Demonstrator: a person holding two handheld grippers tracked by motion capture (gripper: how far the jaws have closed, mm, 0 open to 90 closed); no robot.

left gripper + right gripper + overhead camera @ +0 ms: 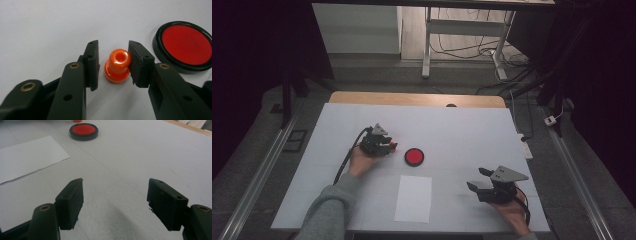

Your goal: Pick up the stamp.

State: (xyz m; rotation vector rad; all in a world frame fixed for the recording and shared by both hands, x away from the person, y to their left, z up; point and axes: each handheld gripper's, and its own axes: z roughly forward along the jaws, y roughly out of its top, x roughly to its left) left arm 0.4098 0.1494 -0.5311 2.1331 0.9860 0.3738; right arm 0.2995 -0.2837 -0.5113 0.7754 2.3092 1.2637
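Note:
A small glossy orange knob-shaped piece (117, 66) stands upright on the white table between the jaws of my left gripper (113, 53). The right-hand pad (137, 62) touches its head, while a gap remains at the other pad. Just beyond it lies a round red pad in a black case (186, 45). From above, the left gripper (387, 145) sits left of that red pad (414, 156). My right gripper (478, 179) rests at the near right, open with nothing between its jaws (115, 192). The red pad (83, 130) lies far ahead of it.
A white sheet of paper (413, 198) lies near the front edge between the two hands, and also to the left in the right gripper view (27, 157). The white tabletop (462, 125) has a wooden far edge (417, 98). Floor, desk legs and cables lie beyond.

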